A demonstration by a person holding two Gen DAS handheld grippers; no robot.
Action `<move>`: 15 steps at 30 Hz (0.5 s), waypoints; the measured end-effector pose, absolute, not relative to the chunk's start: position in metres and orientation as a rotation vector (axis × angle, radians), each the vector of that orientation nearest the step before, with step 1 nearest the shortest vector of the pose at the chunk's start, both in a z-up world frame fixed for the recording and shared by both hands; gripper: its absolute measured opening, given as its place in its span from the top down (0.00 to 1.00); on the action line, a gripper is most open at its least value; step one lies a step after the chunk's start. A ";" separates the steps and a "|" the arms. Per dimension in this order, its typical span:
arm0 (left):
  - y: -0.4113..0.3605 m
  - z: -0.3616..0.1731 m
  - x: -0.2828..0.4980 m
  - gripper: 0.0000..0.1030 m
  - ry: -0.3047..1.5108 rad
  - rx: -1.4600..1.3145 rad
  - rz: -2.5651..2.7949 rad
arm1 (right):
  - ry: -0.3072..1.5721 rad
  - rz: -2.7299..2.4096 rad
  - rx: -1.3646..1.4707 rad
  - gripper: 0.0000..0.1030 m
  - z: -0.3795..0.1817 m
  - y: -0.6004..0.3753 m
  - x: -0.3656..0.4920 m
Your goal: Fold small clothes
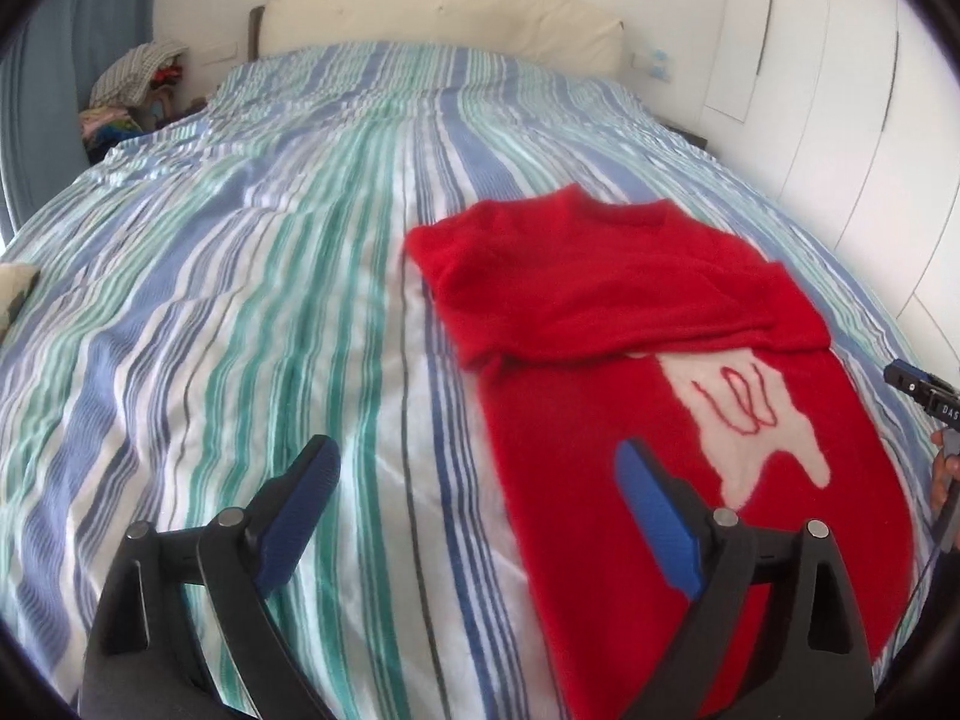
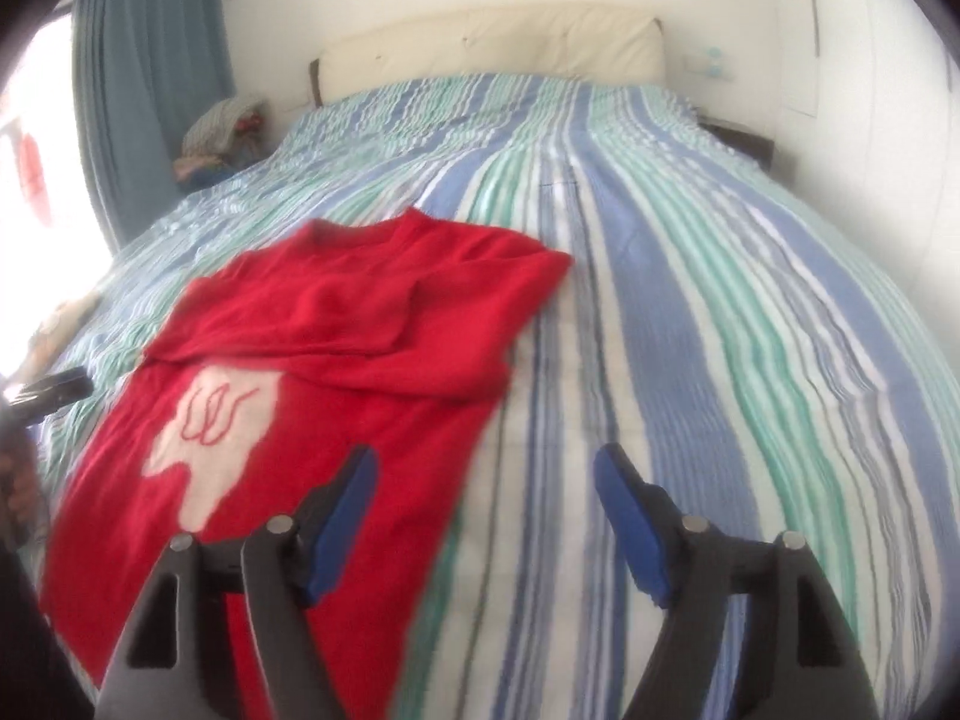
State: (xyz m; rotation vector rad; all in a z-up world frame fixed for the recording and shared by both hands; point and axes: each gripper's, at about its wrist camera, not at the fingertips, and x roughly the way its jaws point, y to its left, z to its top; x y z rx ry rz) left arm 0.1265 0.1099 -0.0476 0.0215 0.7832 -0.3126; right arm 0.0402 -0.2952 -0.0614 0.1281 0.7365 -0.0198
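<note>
Red sweater [image 1: 630,312] is lying flat on the striped duvet [image 1: 270,300], toward the foot of the bed, with both sleeves already crossed in over the chest so it's down to a long rectangle. The white patch [image 1: 762,438] with red stitching is showing just below the folded sleeves.

Both of our grippers are wide open and holding nothing. The left gripper [image 1: 474,510] hangs over the sweater's left edge, one finger above the duvet and the other above red fabric. The right gripper [image 2: 486,510] mirrors that on the right edge. Neither looks to be touching cloth, though the blur makes that hard to call.

So we'd say we're at the step right after the sleeves: next is probably pinching the hem corners nearest us and bringing the bottom half up over the chest. That means getting each jaw pair down onto a corner and closing on all the layers, or the knit will slide and the fold goes crooked.

View differences: the left wrist camera catches the tip of the other gripper at its far right edge, plus the white wardrobe doors [image 1: 840,120]. The right wrist camera shows the blue curtain [image 2: 150,60] and bright window instead. Both pick up the clothes pile [image 2: 222,126] beside the headboard [image 2: 492,42].
</note>
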 end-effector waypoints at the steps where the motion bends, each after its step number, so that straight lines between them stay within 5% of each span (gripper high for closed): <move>1: 0.114 -0.049 0.131 0.09 0.785 0.027 -0.285 | 0.725 -0.065 0.147 0.26 -0.064 -0.308 0.033; 10: 0.150 -0.099 0.159 0.08 0.905 -0.097 -0.154 | 0.772 -0.244 0.344 0.23 -0.105 -0.371 0.022; 15: 0.146 -0.101 0.159 0.02 0.912 -0.087 -0.168 | 0.797 -0.218 0.322 0.10 -0.113 -0.368 0.025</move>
